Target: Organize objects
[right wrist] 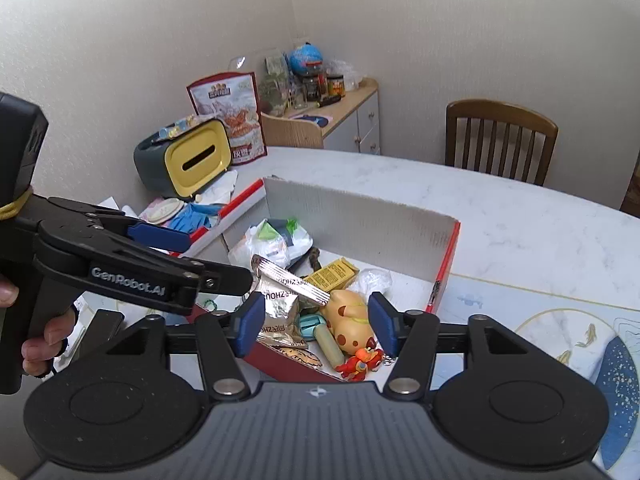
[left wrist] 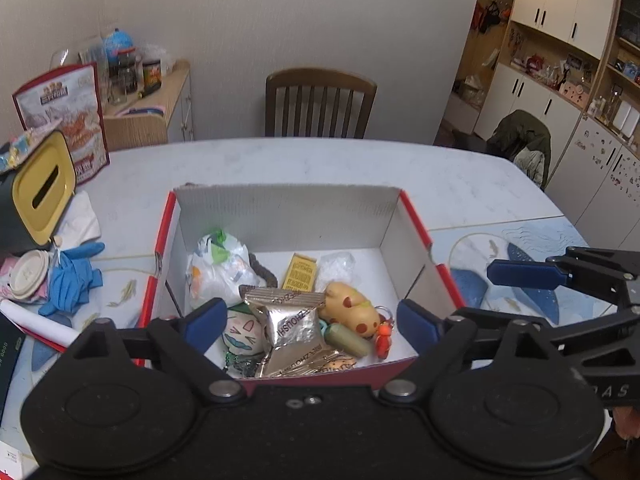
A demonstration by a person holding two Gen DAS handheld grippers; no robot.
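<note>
A red cardboard box point(left wrist: 280, 216) with white walls stands on the table. In it lie silver snack packets point(left wrist: 288, 320), a yellow spotted toy point(left wrist: 352, 308), a white plastic bag point(left wrist: 220, 268), a small yellow carton point(left wrist: 300, 276) and an orange-red keychain figure point(left wrist: 384, 340). My left gripper point(left wrist: 310, 322) hovers open above the box's near half, holding nothing. My right gripper point(right wrist: 316, 324) is also open over the near edge, above the packets point(right wrist: 280, 304) and the toy point(right wrist: 348, 316), its pads touching neither. A hand holds the left gripper point(right wrist: 216, 260) at the left of the right wrist view.
Left of the box lie blue gloves point(left wrist: 72, 280), a white cup lid point(left wrist: 28, 274), a yellow-fronted tissue box point(left wrist: 40, 192) and a tall snack bag point(left wrist: 68, 120). A wooden chair point(left wrist: 320, 104) stands behind the table. A patterned placemat point(right wrist: 560, 340) lies right of the box.
</note>
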